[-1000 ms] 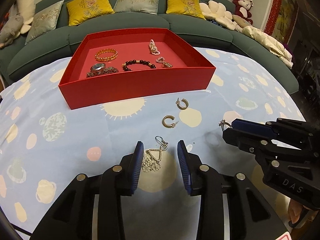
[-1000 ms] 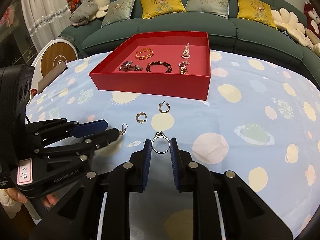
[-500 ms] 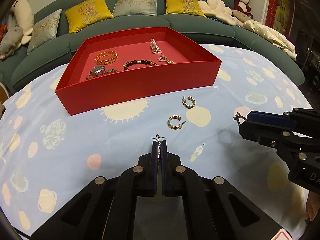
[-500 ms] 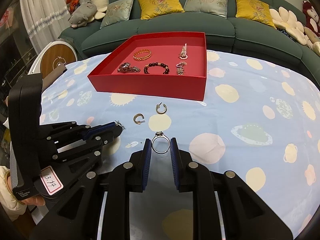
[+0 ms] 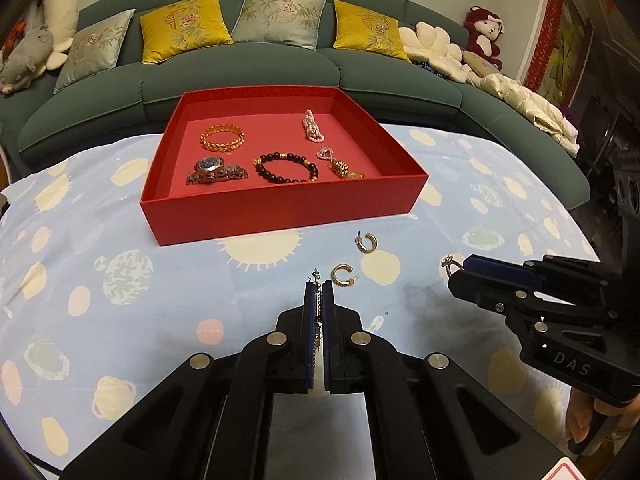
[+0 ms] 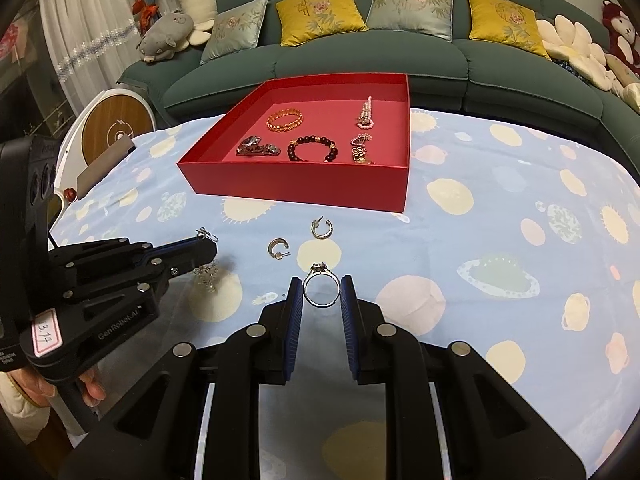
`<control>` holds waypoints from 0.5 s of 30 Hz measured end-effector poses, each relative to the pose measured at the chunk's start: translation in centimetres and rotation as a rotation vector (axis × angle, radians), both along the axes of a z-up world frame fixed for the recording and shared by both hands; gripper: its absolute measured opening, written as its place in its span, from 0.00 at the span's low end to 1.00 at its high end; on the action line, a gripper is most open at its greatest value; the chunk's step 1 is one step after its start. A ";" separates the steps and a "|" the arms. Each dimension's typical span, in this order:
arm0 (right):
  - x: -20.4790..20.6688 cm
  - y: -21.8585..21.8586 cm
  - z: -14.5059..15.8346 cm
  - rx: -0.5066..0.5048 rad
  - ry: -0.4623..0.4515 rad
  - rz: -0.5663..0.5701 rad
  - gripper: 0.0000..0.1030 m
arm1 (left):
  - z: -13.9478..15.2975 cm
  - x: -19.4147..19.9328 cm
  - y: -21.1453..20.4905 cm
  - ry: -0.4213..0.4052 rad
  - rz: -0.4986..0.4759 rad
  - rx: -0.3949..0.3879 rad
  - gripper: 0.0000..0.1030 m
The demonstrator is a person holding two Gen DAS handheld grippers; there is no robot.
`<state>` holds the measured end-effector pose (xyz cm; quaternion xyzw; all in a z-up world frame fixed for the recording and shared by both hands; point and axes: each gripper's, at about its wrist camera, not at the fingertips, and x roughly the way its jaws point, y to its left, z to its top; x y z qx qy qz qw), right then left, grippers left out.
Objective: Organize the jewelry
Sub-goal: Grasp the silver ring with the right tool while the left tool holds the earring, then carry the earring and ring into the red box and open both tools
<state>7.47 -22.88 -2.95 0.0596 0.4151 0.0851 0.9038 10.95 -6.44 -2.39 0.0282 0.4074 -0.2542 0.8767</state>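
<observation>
A silver ring (image 6: 321, 289) with a stone cluster on top stands upright, pinched between the right tool's pads. A dangling filigree earring (image 5: 318, 305) hangs clamped in the left tool. Two gold hoop earrings (image 5: 343, 275) (image 5: 366, 242) lie on the tabletop near the red tray (image 5: 280, 212), which holds a gold bangle (image 5: 222, 139), a watch (image 5: 215, 171), a dark bead bracelet (image 5: 286, 167), a pink bead strand (image 5: 313, 126) and another earring (image 5: 335, 162).

Shiny metal ring (image 6: 321, 289); matt cloth tablecloth (image 6: 500, 232).
</observation>
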 end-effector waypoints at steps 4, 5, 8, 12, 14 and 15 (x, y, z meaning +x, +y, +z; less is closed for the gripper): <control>0.3 0.0 1.3 0.007 -0.030 -0.007 0.18 | 1.7 0.5 0.9 -0.023 0.026 -0.025 0.00; 0.4 -0.1 1.7 0.009 -0.040 -0.011 0.18 | 2.2 0.7 1.2 -0.033 0.035 -0.029 0.00; 1.0 -0.3 3.3 0.015 -0.074 -0.025 0.18 | 3.5 1.1 2.0 -0.062 0.061 -0.038 0.00; 2.2 -0.8 5.1 0.028 -0.107 -0.038 0.18 | 5.3 2.7 3.3 -0.073 0.103 -0.070 0.00; 3.2 -1.1 5.8 0.032 -0.114 -0.042 0.18 | 6.0 3.8 3.6 -0.069 0.117 -0.084 0.00; 3.7 -1.2 6.0 0.042 -0.113 -0.043 0.18 | 6.3 4.5 3.6 -0.069 0.127 -0.082 0.00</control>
